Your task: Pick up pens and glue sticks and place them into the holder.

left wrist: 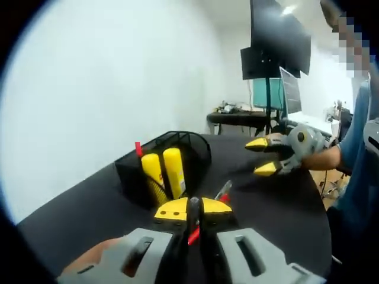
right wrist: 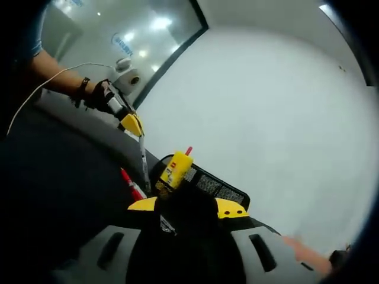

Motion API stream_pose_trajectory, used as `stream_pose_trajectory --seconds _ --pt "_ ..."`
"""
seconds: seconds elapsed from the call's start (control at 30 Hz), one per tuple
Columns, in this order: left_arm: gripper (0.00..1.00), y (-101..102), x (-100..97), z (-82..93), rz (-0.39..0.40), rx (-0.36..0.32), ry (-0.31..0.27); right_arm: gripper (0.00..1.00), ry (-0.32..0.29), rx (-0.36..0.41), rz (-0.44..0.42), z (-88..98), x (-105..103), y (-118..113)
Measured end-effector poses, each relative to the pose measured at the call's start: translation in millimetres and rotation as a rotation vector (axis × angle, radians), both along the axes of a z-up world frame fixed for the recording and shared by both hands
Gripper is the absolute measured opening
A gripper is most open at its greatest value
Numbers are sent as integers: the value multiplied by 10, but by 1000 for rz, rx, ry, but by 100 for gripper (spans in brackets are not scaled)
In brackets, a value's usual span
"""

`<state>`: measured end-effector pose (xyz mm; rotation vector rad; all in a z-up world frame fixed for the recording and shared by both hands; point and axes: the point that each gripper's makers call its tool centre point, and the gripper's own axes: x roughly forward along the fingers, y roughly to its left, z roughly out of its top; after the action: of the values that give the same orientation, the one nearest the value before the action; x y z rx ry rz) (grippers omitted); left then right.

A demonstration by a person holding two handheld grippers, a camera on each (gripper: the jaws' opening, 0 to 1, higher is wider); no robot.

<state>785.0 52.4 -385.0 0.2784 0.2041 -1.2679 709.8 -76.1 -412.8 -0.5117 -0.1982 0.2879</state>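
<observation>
Left claw (left wrist: 193, 208) is clamped on a pen (left wrist: 193, 220), right by the black mesh holder (left wrist: 190, 148) on the dark desk (left wrist: 278, 207). 2 yellow glue sticks (left wrist: 164, 171) already stand inside. Right claw (left wrist: 267, 157) hangs open over the desk, holding nothing.

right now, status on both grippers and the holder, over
Left gripper shut on a pen. Right gripper open beside the mesh holder. Two glue sticks and a red pen in the holder. Another pen on the table.
</observation>
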Motion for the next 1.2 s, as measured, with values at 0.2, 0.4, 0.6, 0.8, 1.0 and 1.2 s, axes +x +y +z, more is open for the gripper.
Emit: stream_pose_trajectory --seconds 0.2,0.4,0.6,0.8,1.0,1.2 --pt "4 -149 -107 120 0 -51 -1 32 15 11 19 -18 2 17" --pt "4 -341 -202 227 -21 -55 -28 32 65 51 67 -64 -1 67" --pt "4 -389 -205 269 -20 -72 -24 33 216 334 181 127 291 451" --pt "4 -388 -257 361 -23 -87 -34 31 241 290 186 75 551 832" --pt "3 -408 -293 417 -36 -109 -37 25 309 380 242 -32 619 1062" --pt "3 -415 -296 360 -35 -120 -31 5 307 431 208 -66 633 936"
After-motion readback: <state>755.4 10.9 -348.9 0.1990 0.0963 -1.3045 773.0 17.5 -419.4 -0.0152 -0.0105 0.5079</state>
